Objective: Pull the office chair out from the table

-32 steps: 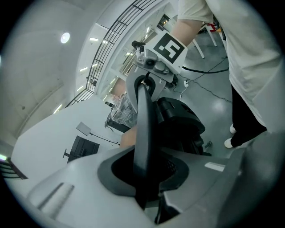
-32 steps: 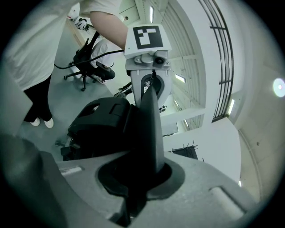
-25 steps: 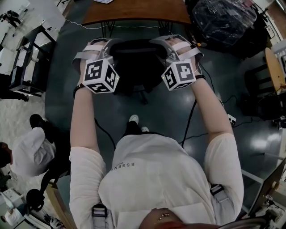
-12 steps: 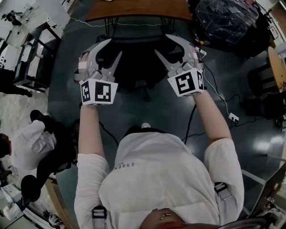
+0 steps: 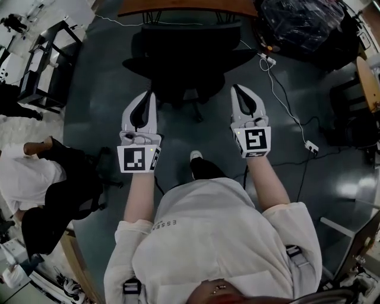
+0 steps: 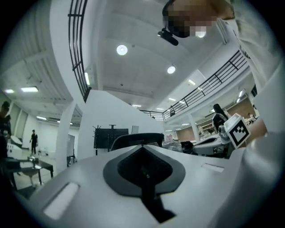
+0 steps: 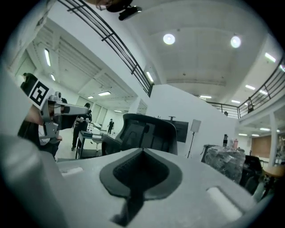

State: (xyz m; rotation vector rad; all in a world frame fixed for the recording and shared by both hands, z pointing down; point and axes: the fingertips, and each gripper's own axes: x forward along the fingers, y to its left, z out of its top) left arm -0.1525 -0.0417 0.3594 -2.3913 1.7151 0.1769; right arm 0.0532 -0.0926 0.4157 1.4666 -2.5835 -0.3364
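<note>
A white power strip [image 5: 309,146] lies on the dark floor [image 5: 89,89].

Jaws together, nothing held.
Forearms [image 5: 138,196] outstretched; left gripper [image 5: 148,96] and right gripper [image 5: 237,89] level, side by side, apart; jaws just closed on nothing.

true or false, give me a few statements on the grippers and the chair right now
1. The left gripper and right gripper are both clear of the office chair. True.
2. The left gripper's jaws stand wide apart. False: they have just closed together, with nothing between them.
3. The right gripper grips the chair's backrest. False: its jaws have just closed on nothing, short of the chair.
4. The chair stands out from under the wooden table. True.
</note>
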